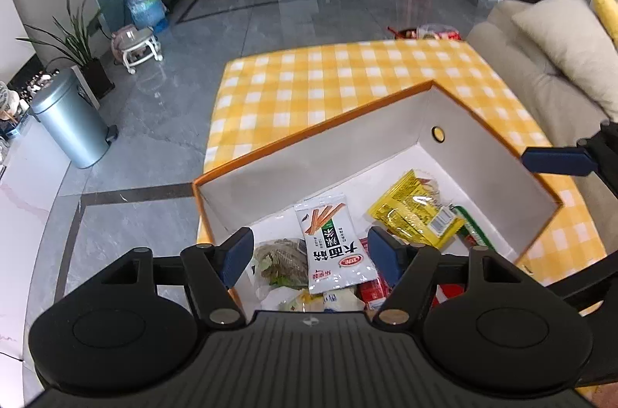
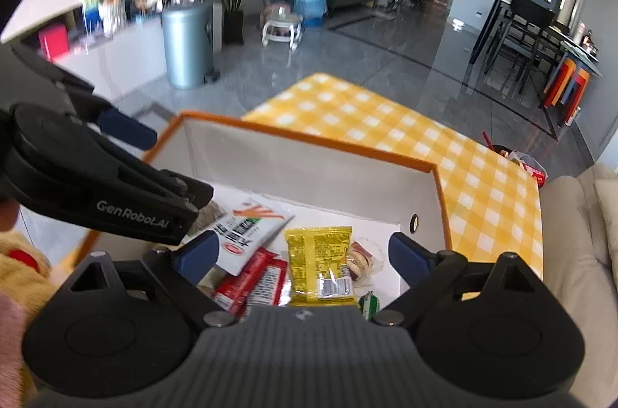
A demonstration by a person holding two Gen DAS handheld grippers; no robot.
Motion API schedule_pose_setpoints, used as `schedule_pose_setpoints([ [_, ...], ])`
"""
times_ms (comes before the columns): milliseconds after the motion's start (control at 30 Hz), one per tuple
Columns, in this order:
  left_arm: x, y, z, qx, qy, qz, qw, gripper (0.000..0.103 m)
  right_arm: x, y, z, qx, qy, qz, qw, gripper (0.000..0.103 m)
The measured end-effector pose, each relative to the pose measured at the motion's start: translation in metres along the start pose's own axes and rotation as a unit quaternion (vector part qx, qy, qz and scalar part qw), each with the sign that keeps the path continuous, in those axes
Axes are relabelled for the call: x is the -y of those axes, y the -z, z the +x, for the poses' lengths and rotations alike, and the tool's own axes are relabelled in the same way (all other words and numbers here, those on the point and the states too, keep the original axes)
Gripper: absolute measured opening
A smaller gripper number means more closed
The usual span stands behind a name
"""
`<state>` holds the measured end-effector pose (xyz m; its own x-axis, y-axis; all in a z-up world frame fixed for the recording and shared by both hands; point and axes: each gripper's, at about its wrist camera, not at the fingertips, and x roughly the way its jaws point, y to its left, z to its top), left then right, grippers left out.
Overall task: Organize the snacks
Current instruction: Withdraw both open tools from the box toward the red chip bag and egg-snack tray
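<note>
The left gripper (image 1: 309,255) hangs over the orange-rimmed box (image 1: 309,137), jaws wide and empty; below it the white snack packet (image 1: 334,249) lies with its long axis from 12 to 6 o'clock. At its 2 o'clock lies the yellow packet (image 1: 415,215). The right gripper (image 2: 303,255), equally wide and empty, hovers nearest that yellow packet (image 2: 320,265); red packets (image 2: 255,282) lie at 9 o'clock.

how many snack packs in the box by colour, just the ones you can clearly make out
white: 1, the packet with orange sticks
yellow: 1
red: 2, lying side by side
green: 1, partly hidden
clear, with greenish contents: 1
total: 6, others too hidden to count
</note>
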<state>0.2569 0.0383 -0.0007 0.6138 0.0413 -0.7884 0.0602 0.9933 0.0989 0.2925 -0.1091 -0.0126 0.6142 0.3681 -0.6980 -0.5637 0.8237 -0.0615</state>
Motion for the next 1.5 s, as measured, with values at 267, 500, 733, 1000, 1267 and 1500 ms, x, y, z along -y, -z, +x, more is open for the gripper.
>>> schedule_pose_setpoints([
  [267,0.004,0.027,-0.049,0.046,0.006,-0.021,0.9987,0.08,-0.002,0.025,-0.058,0.058,0.005,0.055,0.997,0.091],
  [500,0.012,0.062,-0.08,0.049,0.025,-0.024,0.9982,0.081,-0.011,0.058,-0.101,0.089,0.02,0.103,0.99,0.091],
  [733,0.01,0.103,-0.09,0.018,0.059,-0.07,0.9957,0.081,-0.025,0.096,-0.133,0.106,0.031,0.139,0.984,0.092],
  [1000,0.017,0.141,-0.087,-0.017,0.061,-0.091,0.9939,0.081,-0.039,0.137,-0.144,0.089,0.044,0.141,0.985,0.092],
  [1267,0.025,0.158,-0.072,-0.038,0.078,-0.123,0.9886,0.081,-0.032,0.171,-0.128,0.047,0.057,0.166,0.983,0.092],
  [1500,0.033,0.156,-0.052,-0.039,0.086,-0.151,0.9841,0.081,-0.027,0.184,-0.105,0.023,0.061,0.153,0.986,0.084],
])
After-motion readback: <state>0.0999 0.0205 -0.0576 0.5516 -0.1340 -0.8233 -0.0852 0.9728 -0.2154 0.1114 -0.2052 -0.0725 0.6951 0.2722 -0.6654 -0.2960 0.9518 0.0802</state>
